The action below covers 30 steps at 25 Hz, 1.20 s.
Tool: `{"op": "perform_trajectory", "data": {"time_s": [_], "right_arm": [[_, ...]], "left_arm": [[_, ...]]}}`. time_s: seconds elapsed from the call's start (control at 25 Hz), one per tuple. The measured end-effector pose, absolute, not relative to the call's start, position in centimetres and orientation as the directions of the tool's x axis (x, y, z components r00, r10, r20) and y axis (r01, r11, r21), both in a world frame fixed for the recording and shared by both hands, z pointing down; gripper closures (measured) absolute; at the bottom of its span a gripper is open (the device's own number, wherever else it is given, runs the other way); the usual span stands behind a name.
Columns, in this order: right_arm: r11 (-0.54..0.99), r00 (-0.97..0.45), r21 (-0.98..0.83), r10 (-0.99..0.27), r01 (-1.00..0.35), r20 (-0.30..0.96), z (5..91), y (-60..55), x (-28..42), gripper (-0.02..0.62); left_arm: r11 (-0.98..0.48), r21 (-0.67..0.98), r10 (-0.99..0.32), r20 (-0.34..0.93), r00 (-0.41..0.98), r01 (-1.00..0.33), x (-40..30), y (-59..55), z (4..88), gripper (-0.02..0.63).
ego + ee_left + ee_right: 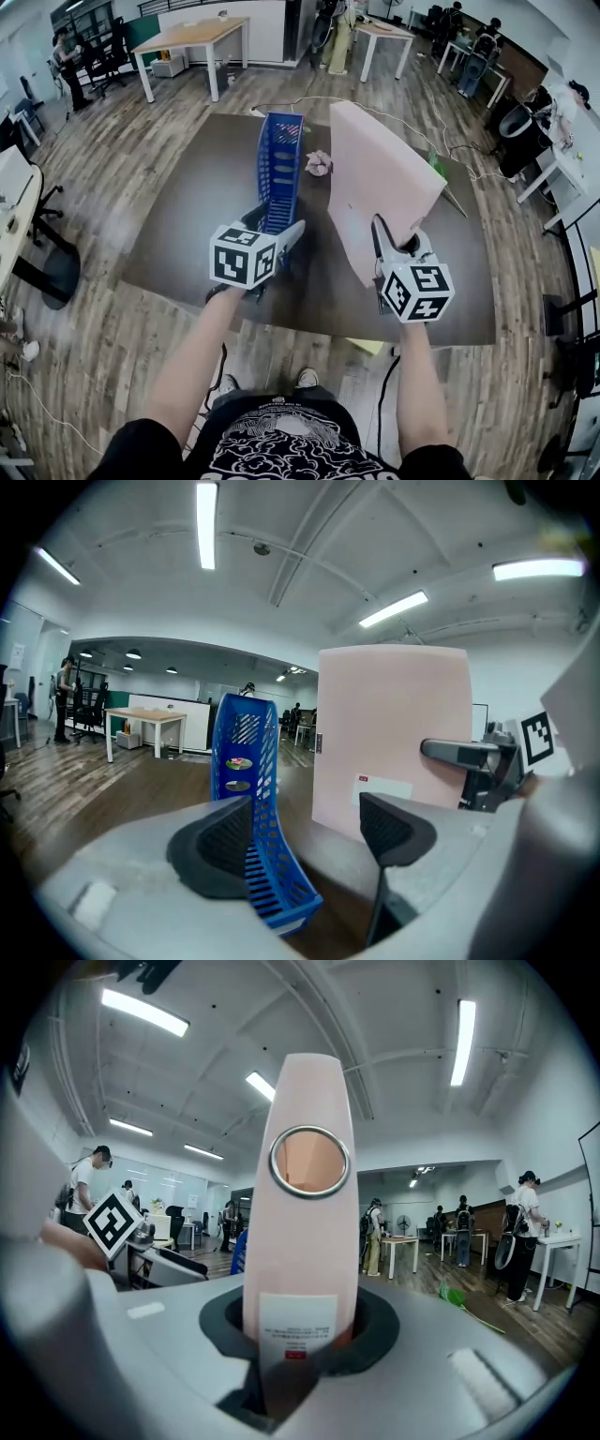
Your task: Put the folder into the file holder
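A tall pink folder stands upright over the dark table. My right gripper is shut on its spine near the bottom. In the right gripper view the folder rises between the pads, ring hole at the top. The blue mesh file holder stands just left of the folder, its open side facing me. My left gripper is at the holder's near end. In the left gripper view the jaws stand open, with the holder's low front lip between them, beside the left pad. The folder shows behind.
A crumpled wad lies on the table behind the holder and folder. A green item sits at the table's far right edge. Cables run over the wooden floor beyond. An office chair stands left; desks and people fill the background.
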State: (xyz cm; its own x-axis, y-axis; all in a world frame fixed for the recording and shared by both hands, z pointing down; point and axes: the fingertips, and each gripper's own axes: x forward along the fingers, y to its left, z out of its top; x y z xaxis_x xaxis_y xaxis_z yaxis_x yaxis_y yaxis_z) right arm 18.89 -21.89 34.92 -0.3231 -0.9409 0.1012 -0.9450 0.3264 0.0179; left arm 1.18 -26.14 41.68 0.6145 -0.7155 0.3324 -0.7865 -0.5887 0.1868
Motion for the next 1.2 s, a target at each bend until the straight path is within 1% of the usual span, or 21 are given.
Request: {"op": "perform_trajectory", "data": {"time_s": [0.32,0.52,0.8,1.2], "right_arm": [[0.188,-0.185,0.031,-0.980,-0.982,0.071,33.3,-18.6,15.6,0.489],[0.115,-0.113,0.039,-0.992,-0.993,0.055,32.6,-16.3,13.9,0.491],[0.061,-0.059,0.050,-0.998,-0.997,0.032,31.4,-14.5,11.5,0.491],[0.036,-0.037,0.064,-0.999,-0.997,-0.016,28.9,-12.8,7.3,0.491]], "left_arm": [[-0.676,0.190,-0.640,0.327,0.695,-0.712,-2.7,-25.2,41.7,0.238],[-0.727,0.189,-0.586,0.330,0.740,-0.660,-3.8,-24.1,42.0,0.238],[-0.770,0.195,-0.538,0.316,0.782,-0.608,-4.7,-22.9,41.6,0.238],[-0.796,0.201,-0.504,0.303,0.809,-0.571,-7.3,-21.8,41.5,0.238]]}}
